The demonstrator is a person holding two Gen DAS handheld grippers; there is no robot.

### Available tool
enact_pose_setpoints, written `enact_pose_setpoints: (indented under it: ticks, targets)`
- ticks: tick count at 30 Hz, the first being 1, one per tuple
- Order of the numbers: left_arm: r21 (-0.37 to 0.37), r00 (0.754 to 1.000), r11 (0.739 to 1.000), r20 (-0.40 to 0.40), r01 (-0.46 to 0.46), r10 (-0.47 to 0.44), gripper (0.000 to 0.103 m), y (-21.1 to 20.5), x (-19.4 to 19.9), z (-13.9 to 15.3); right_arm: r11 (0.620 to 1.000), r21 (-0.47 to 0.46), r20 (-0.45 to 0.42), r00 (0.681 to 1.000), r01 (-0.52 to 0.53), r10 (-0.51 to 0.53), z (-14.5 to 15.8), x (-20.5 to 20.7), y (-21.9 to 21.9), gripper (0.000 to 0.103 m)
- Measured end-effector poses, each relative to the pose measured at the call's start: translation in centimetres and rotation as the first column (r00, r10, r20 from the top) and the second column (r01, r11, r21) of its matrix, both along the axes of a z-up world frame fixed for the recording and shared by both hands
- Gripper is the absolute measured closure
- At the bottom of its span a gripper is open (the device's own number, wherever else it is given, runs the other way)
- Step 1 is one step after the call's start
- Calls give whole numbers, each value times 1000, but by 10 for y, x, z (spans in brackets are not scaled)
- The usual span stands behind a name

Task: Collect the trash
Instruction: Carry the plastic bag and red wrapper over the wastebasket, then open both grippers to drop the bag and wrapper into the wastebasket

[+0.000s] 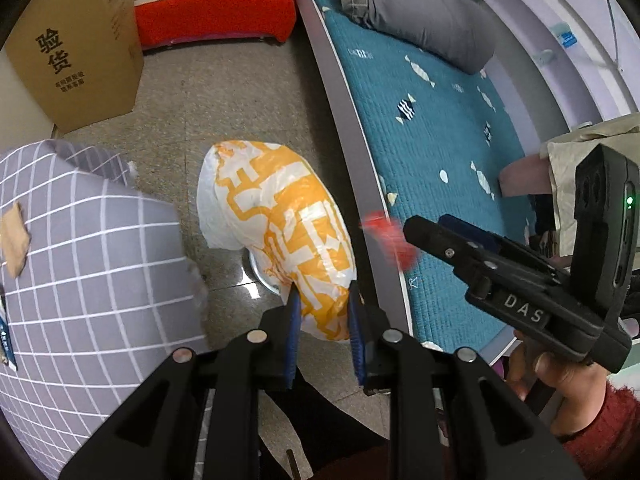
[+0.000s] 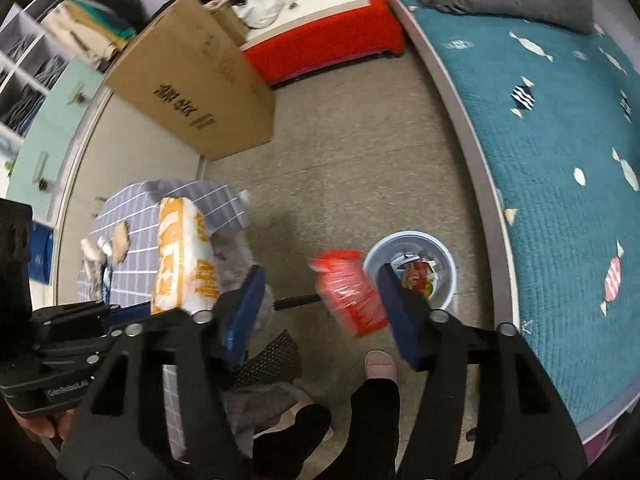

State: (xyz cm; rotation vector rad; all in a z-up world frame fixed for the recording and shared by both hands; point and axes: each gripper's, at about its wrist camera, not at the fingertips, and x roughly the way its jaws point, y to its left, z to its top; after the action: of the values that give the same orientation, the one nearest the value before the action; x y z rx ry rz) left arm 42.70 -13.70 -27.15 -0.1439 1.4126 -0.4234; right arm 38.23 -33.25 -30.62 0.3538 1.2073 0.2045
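the left gripper (image 1: 322,320) is clamped on the lower end of an orange-and-white bag (image 1: 280,224), its blue pads pressing the crumpled plastic from both sides. the bag bulges up and away from the fingers, hanging over the floor (image 1: 224,92) between a grid-cloth table (image 1: 92,264) and the bed (image 1: 440,152). under the bag a bit of the bin rim shows.

the right gripper (image 2: 320,312) is spread wide, and a red wrapper (image 2: 350,292) sits in the gap between its pads, blurred, nearer the right pad. whether it touches that pad i cannot tell; the left pad is clearly apart from it. the wrapper is just beside the pale blue bin (image 2: 412,268), at its left rim and above the floor. the bin holds colourful scraps and stands near the bed edge.

in the left view the same wrapper (image 1: 390,240) is a red smear just off the right gripper's tip (image 1: 416,228), over the bed edge.

a cardboard box (image 2: 192,84) stands beyond the table, and a red bench (image 2: 320,44) lies behind it. a foot (image 2: 380,364) shows below the right gripper.
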Motion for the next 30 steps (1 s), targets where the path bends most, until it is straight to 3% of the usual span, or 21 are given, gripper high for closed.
enact_pose_setpoints:
  ticks: [22,30]
  targets:
    - [29,985,992,-119,126,-121,81,-69,12,-30,988,34,-20,989,148,-147,-9,-21,-72,36]
    - [35,983,987,-96,158,-154,77,-94,19,-25,976,35,33,975,217,-218,1,-31,-97,35]
